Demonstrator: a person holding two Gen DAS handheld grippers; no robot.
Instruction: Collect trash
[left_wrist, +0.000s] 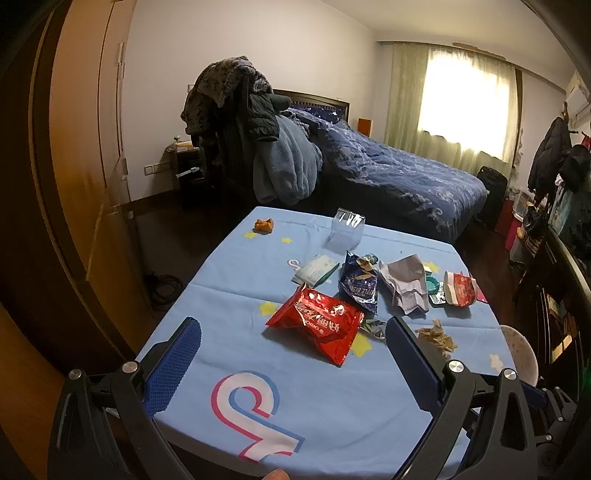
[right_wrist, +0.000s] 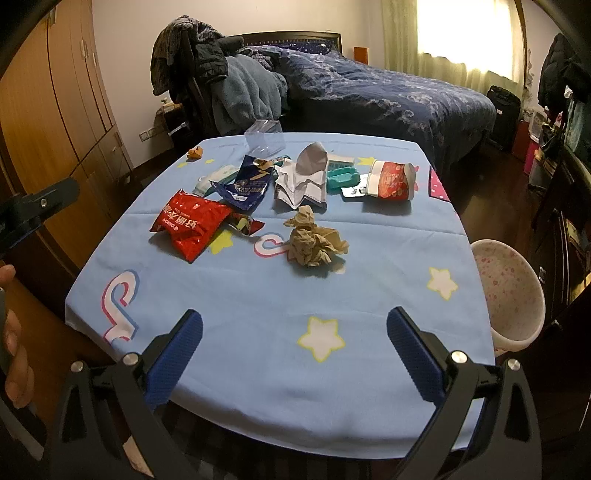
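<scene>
Fingers of both the left gripper and right gripper are spread, empty, above the blue star-printed tabletop. Nearest the right gripper, the crumpled tan paper wad looks light and soft; pinch its bulk. The glossy red snack bag looks slippery, better taken by an edge.

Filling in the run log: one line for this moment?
left gripper: open, empty | right gripper: open, empty | trash on table: untouched | bin: beside table

Crumpled wrappers scattered across, seemingly, table
</scene>
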